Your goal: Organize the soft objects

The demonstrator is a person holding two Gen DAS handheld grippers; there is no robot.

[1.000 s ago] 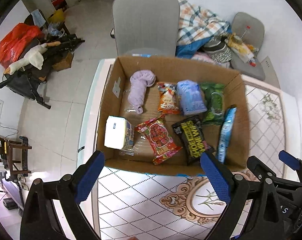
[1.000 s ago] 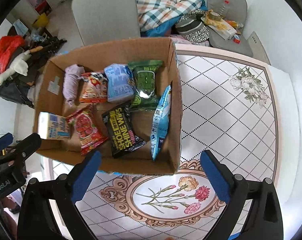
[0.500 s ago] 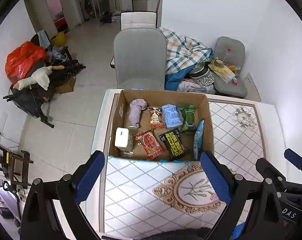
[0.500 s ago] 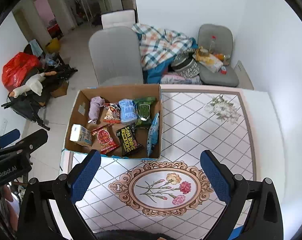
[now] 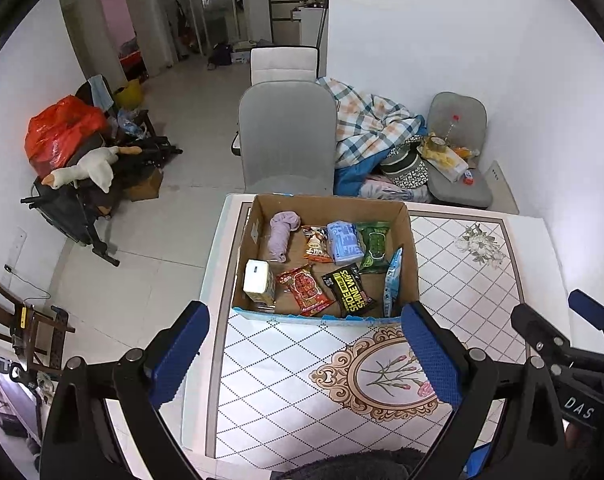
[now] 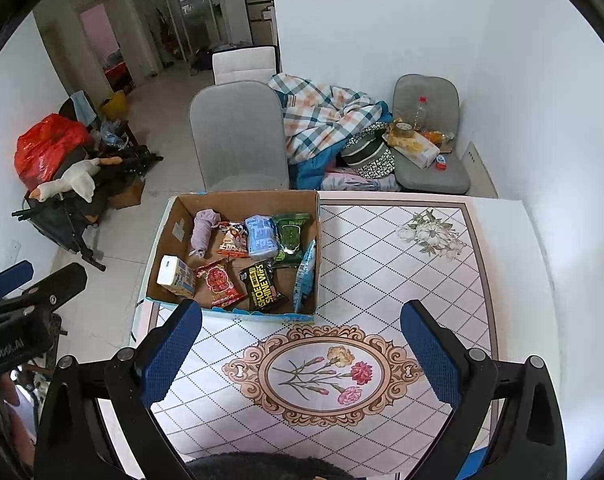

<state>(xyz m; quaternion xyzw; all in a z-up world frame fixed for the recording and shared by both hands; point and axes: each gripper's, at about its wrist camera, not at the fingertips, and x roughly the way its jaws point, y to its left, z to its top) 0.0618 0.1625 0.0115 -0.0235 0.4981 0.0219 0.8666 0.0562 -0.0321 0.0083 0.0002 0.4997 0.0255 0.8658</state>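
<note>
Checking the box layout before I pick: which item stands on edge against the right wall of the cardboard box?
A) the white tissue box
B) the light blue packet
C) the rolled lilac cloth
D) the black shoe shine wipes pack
B: the light blue packet stands on its edge against the right wall of the cardboard box, while the black shoe shine wipes pack lies flat beside it.

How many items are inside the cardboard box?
8: back row purple cloth, orange snack, blue pack, green pack; front row white carton, red snack, shoe wipes, blue pouch.
</note>
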